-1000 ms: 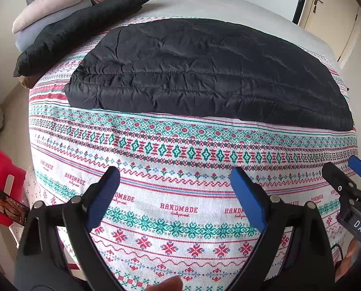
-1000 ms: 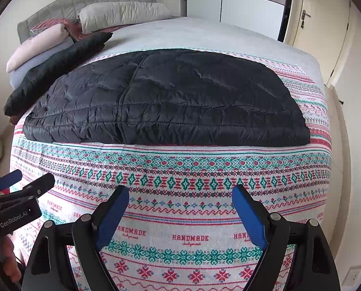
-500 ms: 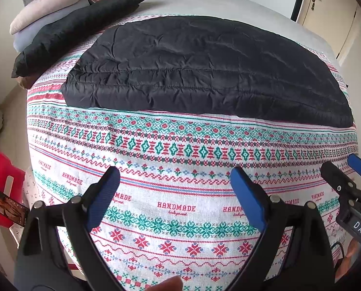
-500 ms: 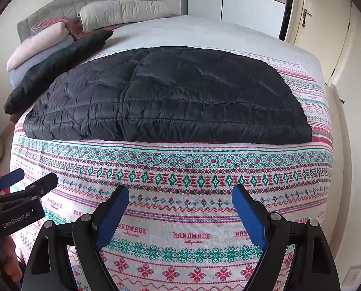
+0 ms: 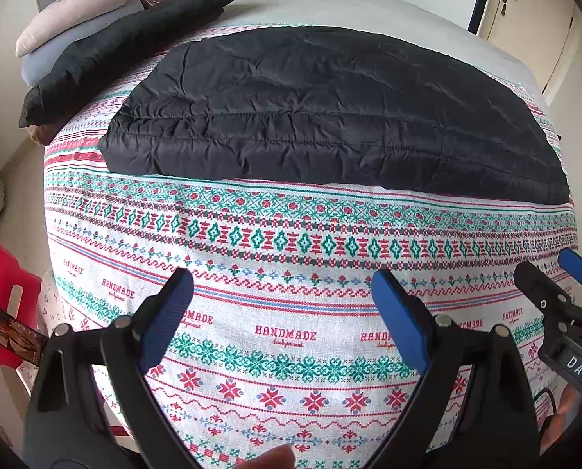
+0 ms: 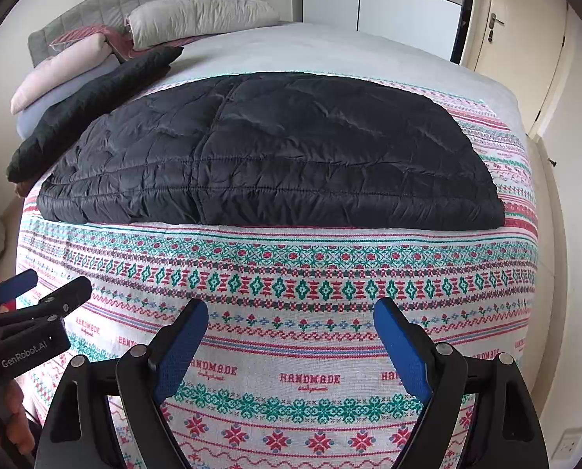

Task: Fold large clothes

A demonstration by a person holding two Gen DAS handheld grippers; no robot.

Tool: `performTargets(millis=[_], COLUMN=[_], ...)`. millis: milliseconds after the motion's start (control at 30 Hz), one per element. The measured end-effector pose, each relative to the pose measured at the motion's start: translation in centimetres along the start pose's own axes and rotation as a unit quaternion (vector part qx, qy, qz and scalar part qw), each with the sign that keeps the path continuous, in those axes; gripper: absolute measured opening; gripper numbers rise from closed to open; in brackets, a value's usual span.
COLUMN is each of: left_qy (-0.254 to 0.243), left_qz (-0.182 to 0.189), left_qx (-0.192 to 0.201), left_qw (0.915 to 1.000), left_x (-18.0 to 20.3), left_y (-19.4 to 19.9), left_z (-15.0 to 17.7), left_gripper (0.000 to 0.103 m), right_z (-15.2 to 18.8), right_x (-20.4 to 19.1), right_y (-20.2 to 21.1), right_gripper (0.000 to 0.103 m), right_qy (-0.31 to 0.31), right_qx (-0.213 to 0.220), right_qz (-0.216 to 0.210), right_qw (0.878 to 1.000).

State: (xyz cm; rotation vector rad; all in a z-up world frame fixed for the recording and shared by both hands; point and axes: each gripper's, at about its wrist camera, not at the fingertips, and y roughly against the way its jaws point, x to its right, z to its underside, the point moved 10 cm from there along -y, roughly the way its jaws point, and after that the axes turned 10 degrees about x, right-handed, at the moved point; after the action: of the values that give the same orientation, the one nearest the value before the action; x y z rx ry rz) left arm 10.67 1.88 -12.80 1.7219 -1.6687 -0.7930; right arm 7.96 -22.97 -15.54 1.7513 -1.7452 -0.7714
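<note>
A black quilted jacket (image 5: 330,113) lies folded in a wide flat slab across the patterned bedspread (image 5: 283,336); it also shows in the right wrist view (image 6: 275,156). My left gripper (image 5: 283,293) is open and empty, held above the bedspread short of the jacket's near edge. My right gripper (image 6: 291,324) is open and empty too, at the same distance from the jacket. Each gripper shows in the other's view: the right one (image 5: 556,277) at the right edge, the left one (image 6: 44,289) at the left edge.
A long black folded garment (image 6: 91,105) lies at the bed's left side beside stacked pillows (image 6: 197,19) and folded pink and grey bedding (image 6: 60,66). A red object (image 5: 1,293) stands left of the bed. A wardrobe (image 6: 376,0) and a door (image 6: 513,39) are behind.
Both grippers have drifted slightly, so the jacket sits a little higher in both views. Jaws unchanged, jacket not moved.
</note>
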Motion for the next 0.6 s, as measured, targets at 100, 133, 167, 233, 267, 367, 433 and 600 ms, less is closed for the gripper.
performTargets(millis=[100, 133, 167, 233, 267, 367, 433, 600], left_qy=[-0.002, -0.003, -0.003, -0.003, -0.003, -0.004, -0.004, -0.004], left_qz=[0.0, 0.001, 0.001, 0.001, 0.001, 0.002, 0.002, 0.002], left_qx=[-0.001, -0.001, -0.001, -0.001, -0.001, -0.001, -0.001, -0.001], left_qw=[1.0, 1.0, 1.0, 1.0, 1.0, 1.0, 1.0, 1.0], left_x=[-0.01, -0.07, -0.06, -0.04, -0.05, -0.01, 0.02, 0.04], left_y=[0.0, 0.01, 0.01, 0.01, 0.02, 0.0, 0.0, -0.01], left_z=[0.03, 0.03, 0.03, 0.02, 0.05, 0.03, 0.06, 0.06], left_gripper=[0.092, 0.092, 0.092, 0.092, 0.092, 0.092, 0.092, 0.092], right_z=[0.28, 0.35, 0.4, 0.43, 0.53, 0.32, 0.23, 0.22], right_x=[-0.02, -0.03, 0.01, 0.07, 0.07, 0.0, 0.02, 0.05], right_y=[0.01, 0.04, 0.06, 0.07, 0.11, -0.21, -0.31, -0.35], right_gripper=[0.088, 0.088, 0.088, 0.088, 0.088, 0.088, 0.088, 0.088], right_qy=[0.0, 0.0, -0.001, -0.001, -0.001, 0.0, 0.001, 0.001], right_qx=[-0.001, -0.001, -0.001, -0.001, -0.001, -0.004, -0.004, -0.004], right_qz=[-0.001, -0.001, -0.001, -0.001, -0.001, -0.002, -0.003, -0.003], right_qw=[1.0, 1.0, 1.0, 1.0, 1.0, 1.0, 1.0, 1.0])
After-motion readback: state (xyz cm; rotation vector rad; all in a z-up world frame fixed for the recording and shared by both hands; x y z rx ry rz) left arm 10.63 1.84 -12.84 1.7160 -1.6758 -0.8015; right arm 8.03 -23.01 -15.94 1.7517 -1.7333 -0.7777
